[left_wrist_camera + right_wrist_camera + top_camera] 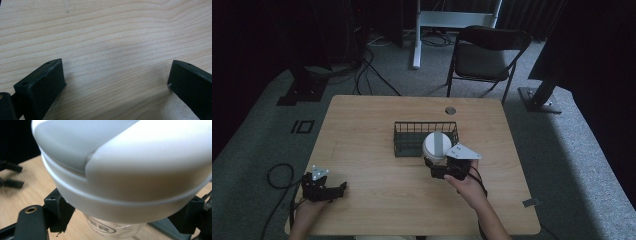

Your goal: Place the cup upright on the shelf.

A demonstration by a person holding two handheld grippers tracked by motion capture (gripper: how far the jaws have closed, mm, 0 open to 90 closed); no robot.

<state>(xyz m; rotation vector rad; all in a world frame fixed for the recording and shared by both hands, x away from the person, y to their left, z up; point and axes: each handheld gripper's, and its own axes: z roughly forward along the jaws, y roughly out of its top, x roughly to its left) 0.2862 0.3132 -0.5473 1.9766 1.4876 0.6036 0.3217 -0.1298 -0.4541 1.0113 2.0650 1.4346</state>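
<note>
A see-through jar with a big white round lid (437, 146) is held up just above the light wooden desk (377, 195), right at the near right corner of a dark wire basket (412, 137). The lid has a grey strip across its top. In the right gripper view the white lid (130, 170) is very close, with the clear glass part (117, 227) and some printed letters under it. The right gripper (443, 167) has its two black jaws pinching the jar just under the lid, one on each side. A hand (467, 184) holds this gripper from below, and a grey three-cornered plate (463, 151) sits on top of it. The wire basket stands near the middle of the desk, a bit toward the far side. The left gripper (319, 187) is well apart, near the front left corner of the desk, held low by the other hand (307, 210). In the left gripper view its black jaws are spread wide with bare wood (112, 50) between them. Behind the desk a dark folding chair (487, 52) stands on the grey floor (562, 145).
</note>
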